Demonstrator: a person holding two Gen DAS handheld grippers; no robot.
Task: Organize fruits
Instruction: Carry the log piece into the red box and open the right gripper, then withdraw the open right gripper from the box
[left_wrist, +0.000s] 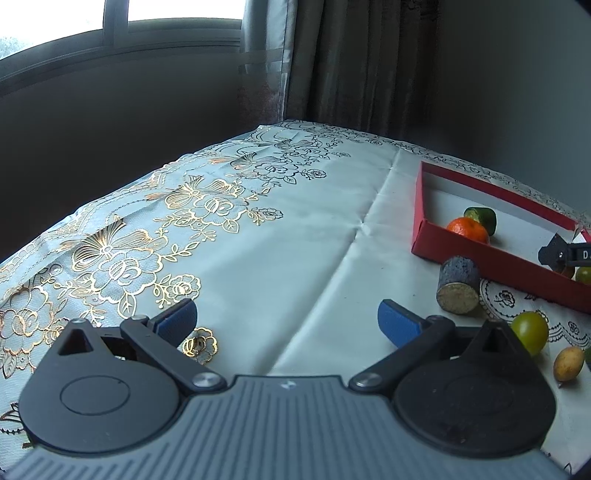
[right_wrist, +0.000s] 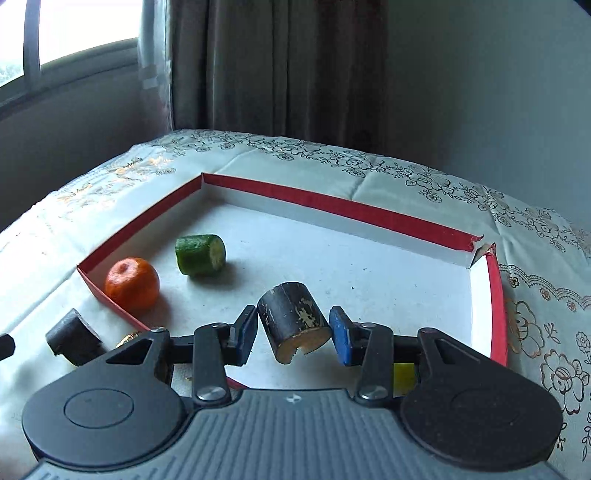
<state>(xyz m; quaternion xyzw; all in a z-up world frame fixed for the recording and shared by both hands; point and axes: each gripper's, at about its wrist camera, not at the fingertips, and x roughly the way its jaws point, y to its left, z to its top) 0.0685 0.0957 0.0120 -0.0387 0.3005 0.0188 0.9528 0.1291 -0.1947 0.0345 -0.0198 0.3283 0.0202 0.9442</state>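
Right wrist view: my right gripper (right_wrist: 293, 334) sits over the red tray (right_wrist: 332, 205), its blue pads either side of a dark cut chunk (right_wrist: 291, 319); I cannot tell whether they touch it. An orange (right_wrist: 132, 283) and a green chunk (right_wrist: 200, 254) lie in the tray's left part. My left gripper (left_wrist: 287, 322) is spread wide over the tablecloth (left_wrist: 280, 236), holding nothing; another dark chunk (left_wrist: 458, 290) lies outside the tray.
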